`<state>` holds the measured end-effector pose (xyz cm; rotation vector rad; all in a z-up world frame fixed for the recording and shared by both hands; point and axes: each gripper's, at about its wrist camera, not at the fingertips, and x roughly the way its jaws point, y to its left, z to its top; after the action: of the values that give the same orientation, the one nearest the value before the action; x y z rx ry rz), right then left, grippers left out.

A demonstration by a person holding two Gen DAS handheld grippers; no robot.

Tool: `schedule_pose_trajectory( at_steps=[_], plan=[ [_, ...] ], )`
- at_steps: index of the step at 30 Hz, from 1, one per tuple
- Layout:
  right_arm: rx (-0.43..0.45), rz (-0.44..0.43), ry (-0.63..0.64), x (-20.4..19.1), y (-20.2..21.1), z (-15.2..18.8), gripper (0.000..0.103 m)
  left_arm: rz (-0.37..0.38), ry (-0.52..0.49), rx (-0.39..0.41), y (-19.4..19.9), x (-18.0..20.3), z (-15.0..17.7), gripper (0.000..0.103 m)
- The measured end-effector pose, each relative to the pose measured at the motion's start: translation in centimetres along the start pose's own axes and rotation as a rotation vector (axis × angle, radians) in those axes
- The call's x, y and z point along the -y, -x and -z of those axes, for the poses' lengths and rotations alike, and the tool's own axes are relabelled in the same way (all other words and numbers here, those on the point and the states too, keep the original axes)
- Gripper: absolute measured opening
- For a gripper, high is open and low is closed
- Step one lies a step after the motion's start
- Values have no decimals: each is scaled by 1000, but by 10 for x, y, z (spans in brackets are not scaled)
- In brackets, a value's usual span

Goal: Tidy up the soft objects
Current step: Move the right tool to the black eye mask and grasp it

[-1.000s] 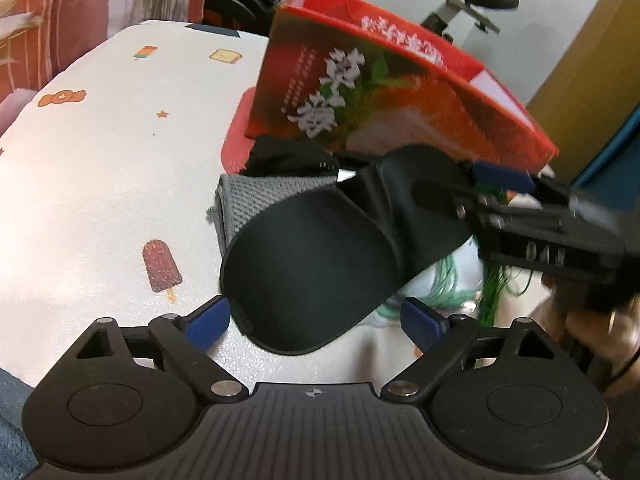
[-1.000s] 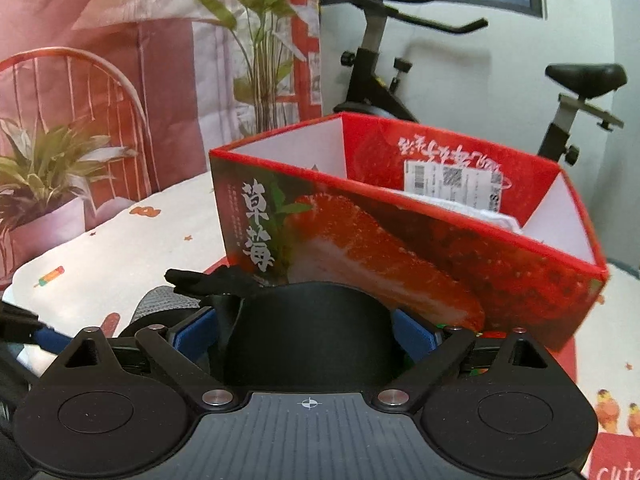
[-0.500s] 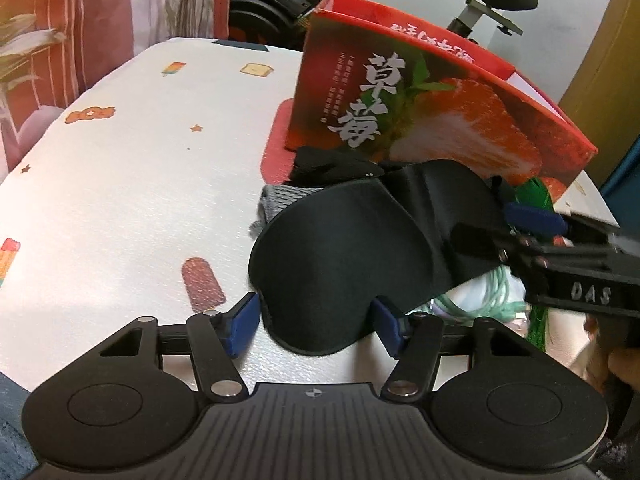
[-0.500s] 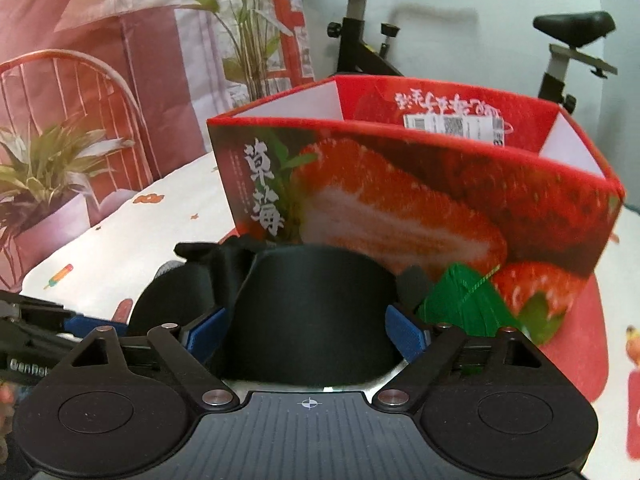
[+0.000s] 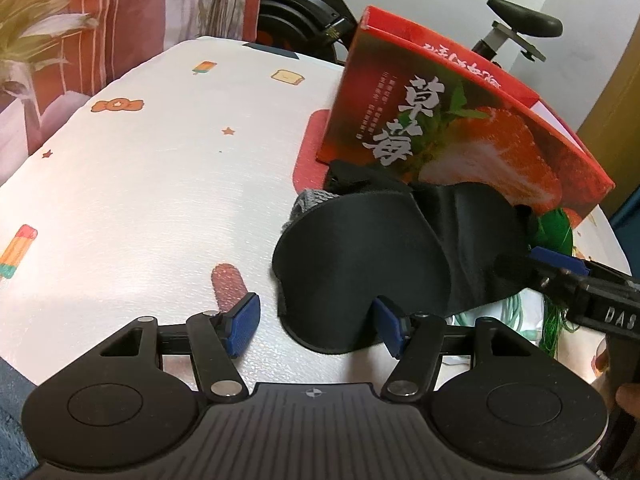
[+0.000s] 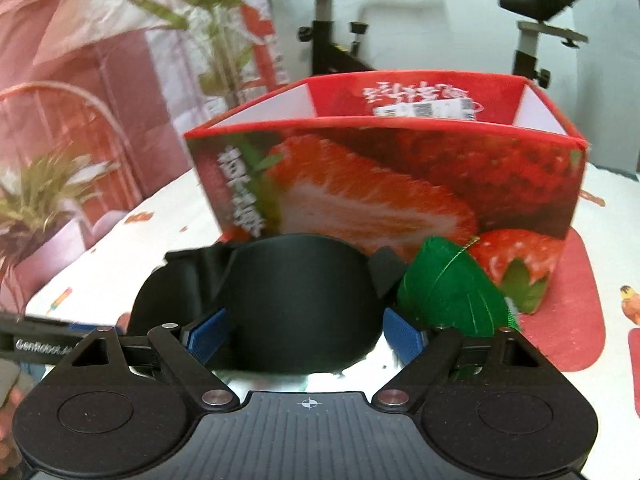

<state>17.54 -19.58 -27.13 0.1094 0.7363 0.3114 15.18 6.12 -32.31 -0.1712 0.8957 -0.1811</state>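
Note:
A black padded eye mask (image 5: 360, 264) lies on the white table in front of a red strawberry box (image 5: 452, 132). My left gripper (image 5: 316, 328) is open, its blue pads either side of the mask's near end. My right gripper (image 6: 304, 340) is open around the mask's other end (image 6: 296, 296); its fingers (image 5: 556, 260) show at the right of the left wrist view. The box (image 6: 384, 184) stands open-topped just behind. A green soft object (image 6: 448, 296) lies beside the mask.
A grey knit piece (image 5: 312, 200) and black fabric (image 5: 348, 172) lie under the mask by the box. A red mat (image 6: 568, 320) lies under the box. Pale green cord (image 5: 516, 312) lies at the right. An exercise bike (image 6: 332, 40) stands behind the table.
Both grippers have pulled back and lowered. The mask has sunk from being held up by the right gripper to lying on the table; the right jaws have opened wider, the left narrowed around the mask's end.

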Motion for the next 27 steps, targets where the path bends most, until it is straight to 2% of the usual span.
schedule_pose_trajectory(
  at_steps=[9, 10, 15, 18, 22, 27],
  plan=[
    [19, -17, -27, 9, -13, -13, 80, -2, -5, 13, -1, -2, -2, 66],
    [16, -16, -20, 7, -13, -13, 73, 0, -3, 14, -1, -3, -2, 66],
    [42, 21, 58, -9, -3, -7, 61, 2, -3, 18, -2, -3, -2, 66],
    [86, 67, 129, -20, 11, -2, 47, 1, -5, 18, -2, -2, -2, 66],
    [139, 55, 128, -23, 32, 5, 33, 11, 9, 23, -1, -5, -1, 66],
    [112, 70, 74, -12, 35, 14, 27, 52, 62, 36, 1, -11, -1, 70]
  ],
)
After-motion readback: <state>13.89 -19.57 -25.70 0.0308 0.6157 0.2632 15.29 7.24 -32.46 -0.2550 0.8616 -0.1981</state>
